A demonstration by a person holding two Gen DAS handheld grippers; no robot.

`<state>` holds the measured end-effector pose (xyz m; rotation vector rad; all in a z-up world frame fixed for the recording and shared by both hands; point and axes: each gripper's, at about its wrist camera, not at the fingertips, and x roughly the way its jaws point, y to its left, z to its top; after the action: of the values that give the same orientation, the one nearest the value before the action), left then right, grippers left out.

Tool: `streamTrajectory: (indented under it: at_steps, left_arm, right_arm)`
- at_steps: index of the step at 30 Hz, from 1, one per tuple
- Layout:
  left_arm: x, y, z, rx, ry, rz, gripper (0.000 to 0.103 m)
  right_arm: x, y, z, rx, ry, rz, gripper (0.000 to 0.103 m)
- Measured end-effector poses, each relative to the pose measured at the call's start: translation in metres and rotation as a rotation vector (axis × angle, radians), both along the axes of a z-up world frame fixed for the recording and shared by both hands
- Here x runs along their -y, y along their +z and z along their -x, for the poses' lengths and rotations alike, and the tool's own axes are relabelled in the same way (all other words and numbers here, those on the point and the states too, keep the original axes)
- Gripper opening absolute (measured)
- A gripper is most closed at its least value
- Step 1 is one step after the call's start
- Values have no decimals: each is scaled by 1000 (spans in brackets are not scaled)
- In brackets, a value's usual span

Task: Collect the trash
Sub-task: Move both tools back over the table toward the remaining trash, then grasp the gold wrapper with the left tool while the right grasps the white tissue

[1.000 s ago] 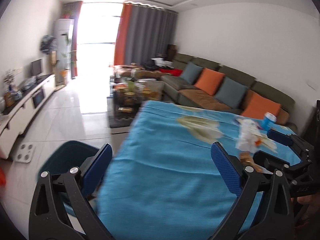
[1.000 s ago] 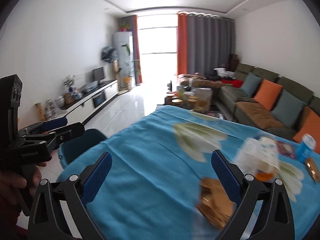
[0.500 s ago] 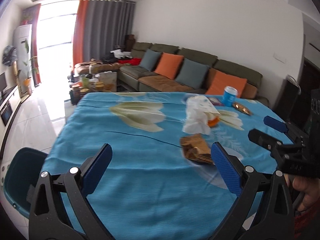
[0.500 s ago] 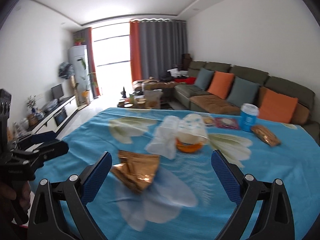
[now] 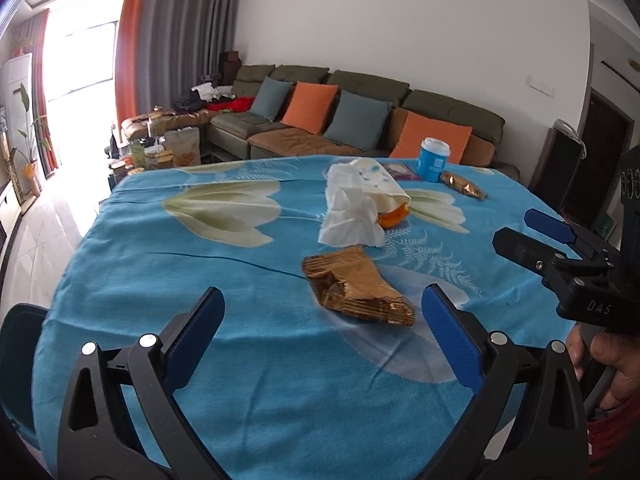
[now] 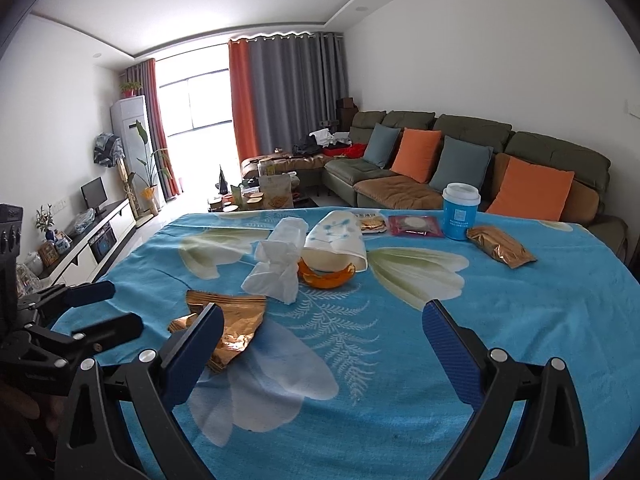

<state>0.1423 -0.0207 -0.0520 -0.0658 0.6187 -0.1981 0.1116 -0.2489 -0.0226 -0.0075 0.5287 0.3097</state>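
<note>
Both hand-held grippers hover over the table (image 5: 168, 280), which is covered in a blue cloth with pale flower prints. The left hand-held gripper (image 5: 320, 332) stands wide open and empty; a crumpled gold snack wrapper (image 5: 356, 284) lies on the cloth just ahead of it, nearer its right finger. The right hand-held gripper (image 6: 320, 344) is also wide open and empty, with that same wrapper beside its left finger. Its body, seen from the left wrist view, carries the letters "DAS". Farther ahead lie a crumpled white tissue (image 6: 276, 268), an overturned white paper bowl (image 6: 340, 244) and an orange peel (image 6: 326, 276), touching one another. Beyond them stand a blue cup with a white lid (image 6: 460, 210), its label too small to read, and a second gold wrapper (image 6: 500, 246) just right of it.
</note>
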Motion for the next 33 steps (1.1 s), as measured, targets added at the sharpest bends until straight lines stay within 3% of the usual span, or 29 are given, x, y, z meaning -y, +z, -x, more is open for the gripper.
streamTrajectory:
  at_steps: [9, 14, 18, 19, 21, 26, 29, 33]
  left_arm:
    - [20, -18, -45, -66, -62, 28, 97]
    - [21, -37, -68, -160, -70, 87, 97]
    - [19, -44, -78, -185, -74, 128, 96]
    - [18, -46, -81, -192, -77, 137, 93]
    - [18, -50, -85, -209, -76, 134, 74]
    - [16, -56, -88, -215, -65, 142, 53]
    - [16, -56, -86, -210, -64, 139, 30]
    - [14, -56, -85, -195, -57, 150, 28]
  right_arm:
    - [-6, -3, -29, -35, 39, -5, 96]
    - [-13, -4, -49, -51, 67, 1, 96]
    - [-19, -6, -63, -72, 90, 10, 96]
    - [-22, -8, -67, -81, 98, 17, 96]
    - [-28, -10, -73, -92, 111, 30, 96]
    - [-45, -18, -93, -127, 155, 57, 96]
    - [-57, -23, -105, -148, 190, 70, 96]
    - [-69, -28, -121, -183, 214, 83, 87]
